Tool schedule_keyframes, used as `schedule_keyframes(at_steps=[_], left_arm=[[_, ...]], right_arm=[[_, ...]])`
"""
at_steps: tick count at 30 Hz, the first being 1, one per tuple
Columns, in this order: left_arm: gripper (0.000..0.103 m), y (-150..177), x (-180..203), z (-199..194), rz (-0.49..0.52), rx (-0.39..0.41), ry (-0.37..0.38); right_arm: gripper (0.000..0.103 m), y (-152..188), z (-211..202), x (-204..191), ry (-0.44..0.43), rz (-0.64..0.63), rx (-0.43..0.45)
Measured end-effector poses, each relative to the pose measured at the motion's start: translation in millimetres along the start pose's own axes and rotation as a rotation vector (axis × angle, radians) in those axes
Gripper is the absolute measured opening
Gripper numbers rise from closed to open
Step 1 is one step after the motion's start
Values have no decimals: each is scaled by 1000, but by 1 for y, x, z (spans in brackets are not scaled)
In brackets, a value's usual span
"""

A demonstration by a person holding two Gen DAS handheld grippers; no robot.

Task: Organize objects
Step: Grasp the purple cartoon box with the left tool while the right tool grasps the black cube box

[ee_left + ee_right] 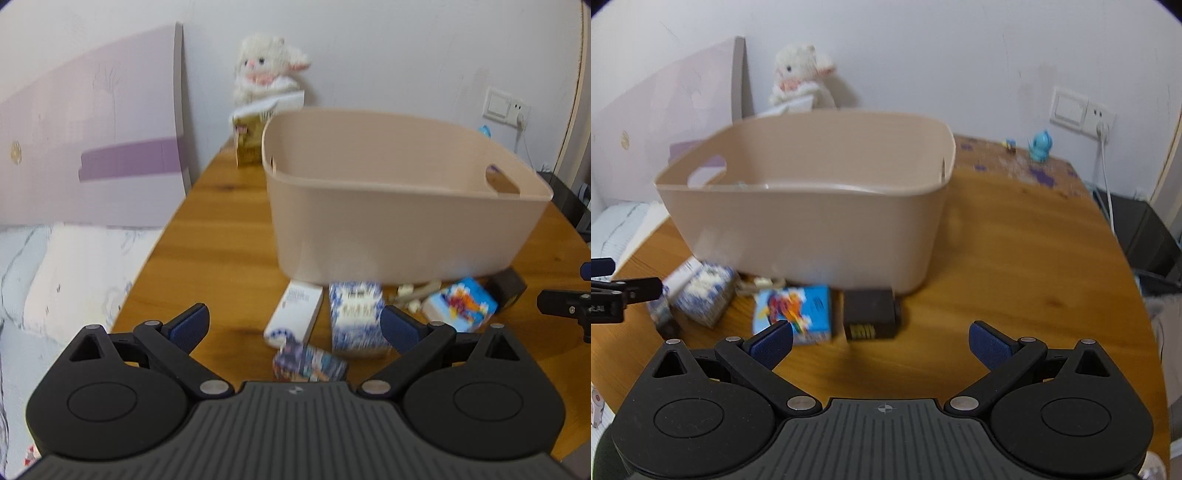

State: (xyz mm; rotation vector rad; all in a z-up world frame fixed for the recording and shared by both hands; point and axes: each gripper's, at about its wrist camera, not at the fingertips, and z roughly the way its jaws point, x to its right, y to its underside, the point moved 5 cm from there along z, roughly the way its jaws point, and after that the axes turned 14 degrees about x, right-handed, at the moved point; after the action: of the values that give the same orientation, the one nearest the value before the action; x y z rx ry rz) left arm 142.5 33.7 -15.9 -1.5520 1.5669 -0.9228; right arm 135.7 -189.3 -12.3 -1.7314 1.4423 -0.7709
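Clutter of small boxes lies on the wooden worktop [1015,258] just in front of a beige plastic bin [812,206]: a white box [295,314], a blue-and-white patterned box [356,319], a colourful box [793,314] and a dark box [870,314]. Both the left tool [295,325] and the right tool [881,341] hover with jaws spread wide, holding nothing. Likely risks: the boxes sit so close together that closing on one may nudge or tip a neighbour; a light carton could crush or slip; the two tools, working near each other, might collide; a lifted box could catch the bin's near rim.
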Motion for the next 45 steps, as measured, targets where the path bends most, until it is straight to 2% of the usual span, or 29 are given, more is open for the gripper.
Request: schedule_keyframes(at_steps=[8, 15, 21, 30, 33, 36, 37, 40, 41, 45], left_arm=[[99, 31, -8, 7, -2, -50, 37], [99, 41, -8, 18, 17, -58, 68], [99, 49, -8, 32, 18, -80, 55], [97, 49, -8, 34, 19, -25, 44], [89, 48, -8, 32, 21, -5, 56], [75, 47, -7, 29, 27, 6, 82], [69, 46, -6, 28, 31, 7, 91], [56, 46, -2, 24, 41, 11, 113], [56, 46, -1, 24, 43, 9, 115], [56, 48, 1, 21, 47, 10, 109]], right_arm=[[103, 23, 18, 1, 16, -28, -27], [103, 34, 38, 6, 17, 2, -53], [103, 31, 48, 6, 36, -8, -8], [102, 30, 55, 6, 30, -1, 45], [89, 28, 53, 6, 18, -7, 69], [69, 26, 51, 4, 3, -12, 85], [67, 26, 50, 3, -2, -14, 87], [50, 27, 46, -2, -26, -34, 102], [43, 27, 44, -4, -32, -40, 104], [41, 28, 39, -7, -30, -52, 97]])
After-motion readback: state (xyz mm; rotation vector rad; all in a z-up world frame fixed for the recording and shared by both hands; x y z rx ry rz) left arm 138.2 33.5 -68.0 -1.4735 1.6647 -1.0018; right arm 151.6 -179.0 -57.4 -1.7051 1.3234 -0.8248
